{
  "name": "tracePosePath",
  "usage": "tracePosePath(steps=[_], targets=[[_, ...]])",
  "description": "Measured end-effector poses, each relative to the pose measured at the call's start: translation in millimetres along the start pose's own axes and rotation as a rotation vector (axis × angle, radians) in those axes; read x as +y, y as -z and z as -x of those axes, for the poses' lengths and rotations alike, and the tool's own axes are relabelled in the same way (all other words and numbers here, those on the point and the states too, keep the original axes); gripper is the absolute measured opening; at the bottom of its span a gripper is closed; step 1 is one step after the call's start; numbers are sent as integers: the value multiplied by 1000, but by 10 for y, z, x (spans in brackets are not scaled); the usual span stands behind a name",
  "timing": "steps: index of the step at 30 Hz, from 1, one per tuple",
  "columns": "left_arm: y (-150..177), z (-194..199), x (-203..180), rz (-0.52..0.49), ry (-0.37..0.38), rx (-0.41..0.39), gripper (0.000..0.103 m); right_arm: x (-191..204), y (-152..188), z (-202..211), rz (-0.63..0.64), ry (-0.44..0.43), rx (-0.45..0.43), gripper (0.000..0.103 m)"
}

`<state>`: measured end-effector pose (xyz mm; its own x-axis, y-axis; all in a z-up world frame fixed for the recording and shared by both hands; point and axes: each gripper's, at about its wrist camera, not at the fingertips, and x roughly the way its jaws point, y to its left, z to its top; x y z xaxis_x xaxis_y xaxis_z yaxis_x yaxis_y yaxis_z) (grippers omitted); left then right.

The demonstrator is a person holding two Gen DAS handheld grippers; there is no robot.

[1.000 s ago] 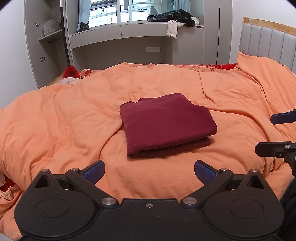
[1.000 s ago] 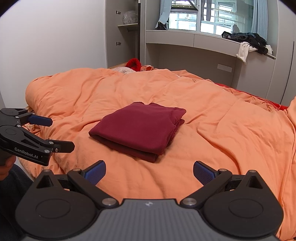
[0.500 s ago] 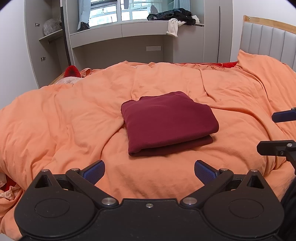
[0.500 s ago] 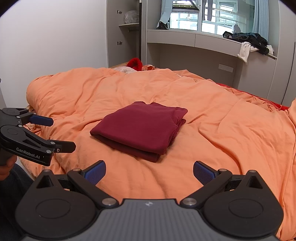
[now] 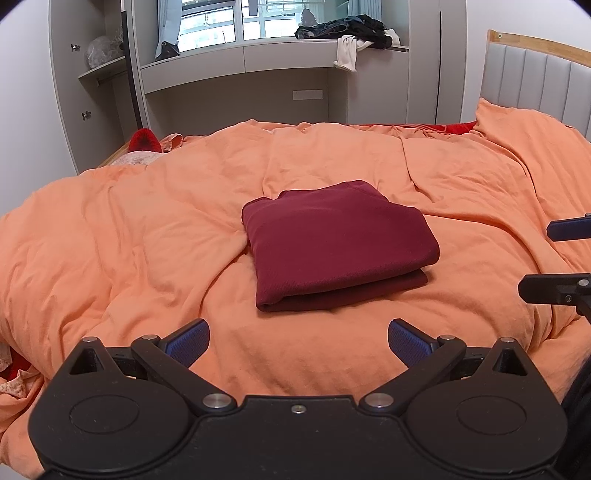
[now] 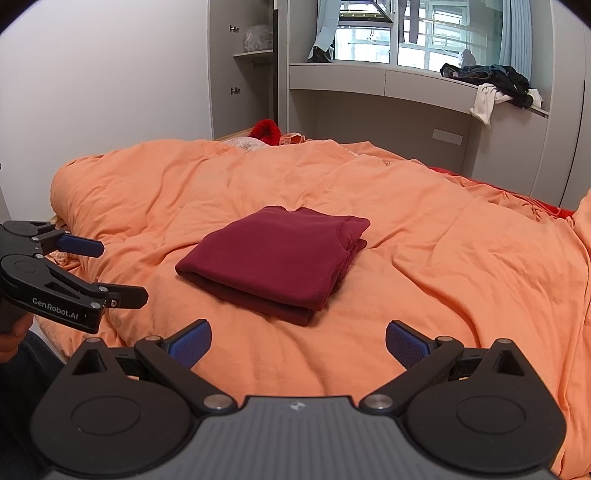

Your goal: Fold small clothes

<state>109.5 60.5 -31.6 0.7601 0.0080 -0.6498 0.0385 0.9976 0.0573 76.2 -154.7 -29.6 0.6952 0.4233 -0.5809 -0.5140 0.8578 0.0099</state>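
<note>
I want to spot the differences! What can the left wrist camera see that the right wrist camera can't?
Only the left wrist view shows the grey padded headboard with a wooden top. Only the right wrist view shows a hand holding the open left gripper. Both show the folded dark red garment on the rumpled orange duvet, the pile of dark clothes on the grey window ledge, and the open right gripper.

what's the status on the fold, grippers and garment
Left gripper open, empty, short of the garment. Right gripper open, empty. Maroon garment folded into a neat stack on the orange duvet. Nothing in the way.
</note>
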Motion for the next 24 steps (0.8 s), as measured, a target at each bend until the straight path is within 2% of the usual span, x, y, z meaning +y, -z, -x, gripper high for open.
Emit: tracePosePath(steps=[11,24], targets=[[-108,-120,59,4,13,-4,103,-75,-122,29,16,38,-28,103],[-180,-224,-1,0,32,-3,103,-202,-90,69,-7,64,-25,103]])
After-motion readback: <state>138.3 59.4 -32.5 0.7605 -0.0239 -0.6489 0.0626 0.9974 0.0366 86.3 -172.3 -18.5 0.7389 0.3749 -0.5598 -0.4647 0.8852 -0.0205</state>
